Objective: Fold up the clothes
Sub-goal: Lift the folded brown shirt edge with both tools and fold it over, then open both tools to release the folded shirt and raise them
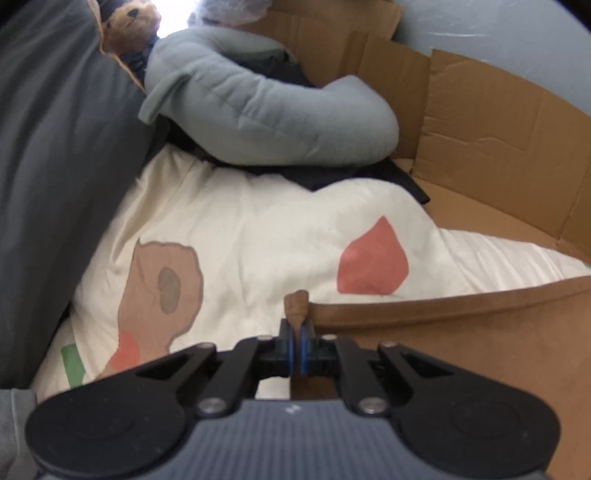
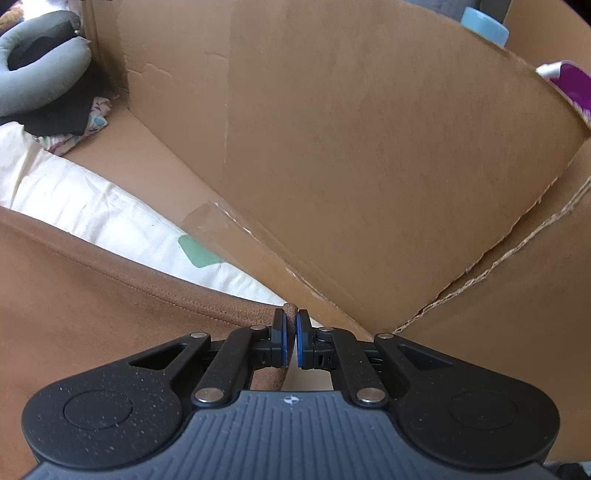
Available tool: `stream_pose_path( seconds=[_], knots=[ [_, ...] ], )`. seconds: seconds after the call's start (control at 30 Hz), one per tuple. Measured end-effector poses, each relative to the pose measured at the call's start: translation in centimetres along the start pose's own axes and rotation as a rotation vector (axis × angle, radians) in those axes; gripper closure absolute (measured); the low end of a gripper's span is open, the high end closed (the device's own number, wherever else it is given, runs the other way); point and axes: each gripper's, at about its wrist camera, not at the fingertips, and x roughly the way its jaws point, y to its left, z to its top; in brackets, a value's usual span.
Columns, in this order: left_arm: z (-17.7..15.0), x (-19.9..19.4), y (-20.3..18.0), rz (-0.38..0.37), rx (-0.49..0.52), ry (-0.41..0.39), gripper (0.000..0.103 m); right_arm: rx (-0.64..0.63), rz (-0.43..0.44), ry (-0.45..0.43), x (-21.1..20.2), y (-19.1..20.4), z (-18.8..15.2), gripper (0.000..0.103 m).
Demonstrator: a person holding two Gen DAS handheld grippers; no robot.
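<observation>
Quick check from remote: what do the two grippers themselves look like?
The left gripper and right gripper look alike: black linkage arms with silver rivets, rounded black lobes either side, a ribbed grey body bearing a small white mark, and blue pads on the black fingers. No cables or sleeves visible.

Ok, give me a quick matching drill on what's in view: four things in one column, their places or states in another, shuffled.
Things:
1. brown fabric garment
2. grey-green curved cushion
3. cream printed bedsheet
4. brown teddy bear

Places or states:
A. spread flat under the garment
B. far corner, beside the cushion
C. edge pinched in both jaws
D. lying on dark clothes by the corrugated cardboard wall

Pairs: 1-C, 2-D, 3-A, 4-B. The left gripper and right gripper each clamp the garment's edge.
</observation>
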Motion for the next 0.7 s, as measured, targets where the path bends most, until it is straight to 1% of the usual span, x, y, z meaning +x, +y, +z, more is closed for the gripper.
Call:
stream_pose_path(
  seconds=[0.2,0.3,0.4,0.47,0.5,0.53,0.57,0.6,0.63,0.67,0.7],
  knots=[
    [0.3,1.2,-0.5,0.011,0.022,0.015,0.099,-0.007,-0.011,0.032,1.3,0.1,0.2,0.1],
    [0.2,1.6,-0.7,0.017,0.042,0.026,0.098,0.005,-0.003,0.036,1.8,0.0,0.2,0.1],
    [0.2,1.4,-0.7,0.027,0.028,0.028,0.09,0.018,0.023,0.035,2.1,0.0,0.1,0.098],
    [0.2,0.9,-0.7,0.04,0.027,0.029,0.073,0.041,0.019,0.052,2.1,-0.2,0.0,0.094],
    [0.1,0.4,-0.6,0.041,0.023,0.026,0.07,0.05,0.019,0.052,1.7,-0.4,0.0,0.092],
    [0.0,-0.1,-0.6,0.037,0.017,0.02,0.066,0.058,0.029,0.044,1.1,-0.5,-0.1,0.089],
    [0.0,-0.6,-0.6,0.034,0.011,0.015,0.063,0.062,0.045,0.036,0.5,-0.5,-0.2,0.079],
    [-0.2,-1.1,-0.6,0.032,0.002,0.009,0.06,0.058,0.053,0.028,-0.1,-0.5,-0.3,0.076],
    [-0.4,-1.7,-0.8,0.031,-0.007,0.003,0.054,0.049,0.053,0.017,-0.9,-0.3,-0.4,0.074],
    [-0.7,-2.4,-1.0,0.029,-0.013,-0.002,0.05,0.042,0.052,0.007,-1.6,-0.2,-0.5,0.074],
    [-1.0,-3.2,-1.4,0.022,-0.008,-0.003,0.05,0.047,0.055,-0.004,-2.4,-0.2,-0.7,0.073]
  ],
)
